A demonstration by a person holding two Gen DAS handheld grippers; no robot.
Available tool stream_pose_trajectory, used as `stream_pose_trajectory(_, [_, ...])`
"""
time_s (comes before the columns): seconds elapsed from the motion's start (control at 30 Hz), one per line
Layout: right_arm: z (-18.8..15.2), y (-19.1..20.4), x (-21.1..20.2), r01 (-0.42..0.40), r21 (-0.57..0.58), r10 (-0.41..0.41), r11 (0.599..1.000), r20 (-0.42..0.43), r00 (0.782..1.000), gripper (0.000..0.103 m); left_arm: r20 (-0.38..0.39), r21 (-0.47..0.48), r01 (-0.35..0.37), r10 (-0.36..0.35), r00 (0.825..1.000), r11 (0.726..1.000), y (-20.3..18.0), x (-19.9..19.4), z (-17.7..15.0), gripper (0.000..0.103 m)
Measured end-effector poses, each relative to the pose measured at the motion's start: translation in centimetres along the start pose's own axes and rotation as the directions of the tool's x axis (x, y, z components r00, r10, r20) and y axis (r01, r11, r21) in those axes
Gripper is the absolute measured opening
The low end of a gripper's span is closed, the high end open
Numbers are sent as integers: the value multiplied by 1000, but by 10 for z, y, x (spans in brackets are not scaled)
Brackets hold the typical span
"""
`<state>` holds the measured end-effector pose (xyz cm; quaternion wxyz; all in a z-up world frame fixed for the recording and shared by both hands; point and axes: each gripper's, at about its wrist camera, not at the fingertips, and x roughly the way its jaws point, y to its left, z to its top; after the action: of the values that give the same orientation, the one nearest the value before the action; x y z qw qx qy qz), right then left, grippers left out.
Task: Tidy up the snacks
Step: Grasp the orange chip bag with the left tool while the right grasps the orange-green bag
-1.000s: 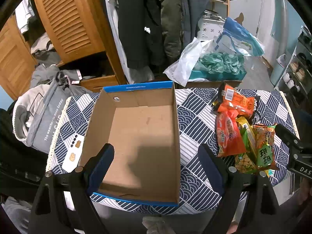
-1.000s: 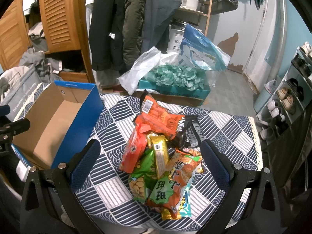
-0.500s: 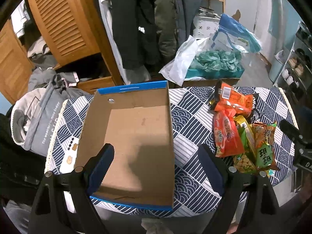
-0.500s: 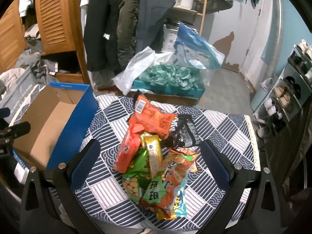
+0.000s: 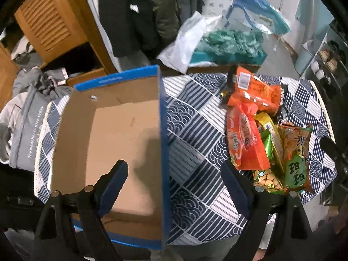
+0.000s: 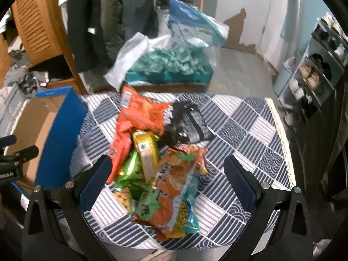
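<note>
Grey garment (image 5: 26, 117): draped at 9 o'clock in the left wrist view, just beside the surface edge, white lettering on it.
Cardboard box (image 5: 121, 134): open-topped, blue outside, plain brown inside, nothing in it; it sits on the left part of the surface, at 9 o'clock of the snacks.
Left tool (image 5: 174, 171): fingers spread wide apart, holding nothing; it hangs over the box's right wall, one finger above the box floor, the other above the cloth.
Surface (image 5: 195, 117): covered by a navy-and-white patchwork cloth of stripes and wave patterns.
Snack pile (image 6: 156, 156): heaped on the cloth, well apart from the box, at 3 o'clock of it in the left wrist view.
Orange packet (image 6: 143, 111): at 12 o'clock of the pile, barcode label at its far end.
Red-orange packet (image 5: 245, 139): at 9 o'clock of the pile, lying lengthwise.
Gold packet (image 6: 146, 152): in the middle, resting on the others.
Green packet (image 6: 128, 176): at 7 o'clock, partly under the gold one.
Black packet (image 6: 189, 124): at 2 o'clock, partly under the orange one.
Orange-and-green packet (image 6: 171, 189): at 5 o'clock, nearest the camera.
Right tool (image 6: 167, 180): fingers spread wide apart, empty, poised above the near end of the pile; whether it touches the pile cannot be told.
</note>
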<state>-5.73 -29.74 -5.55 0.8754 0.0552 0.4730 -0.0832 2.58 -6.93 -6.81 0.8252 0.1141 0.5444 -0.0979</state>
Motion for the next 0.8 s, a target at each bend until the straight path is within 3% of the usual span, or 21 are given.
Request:
stream_pose_trajectory(0.4, [-19, -8, 45, 28, 5, -28, 1000, -87, 996, 100, -31, 51, -29, 30, 999, 998, -36, 27, 3, 89])
stream_pose_trajectory(0.63, [-32, -12, 73, 2, 49, 7, 999, -178, 984, 96, -55, 68, -20, 24, 998, 998, -48, 39, 6, 89])
stream_pose_trajectory(0.8, [-37, -16, 89, -41, 92, 60, 995, -220, 974, 78, -81, 63, -9, 14, 997, 998, -53, 49, 9, 89])
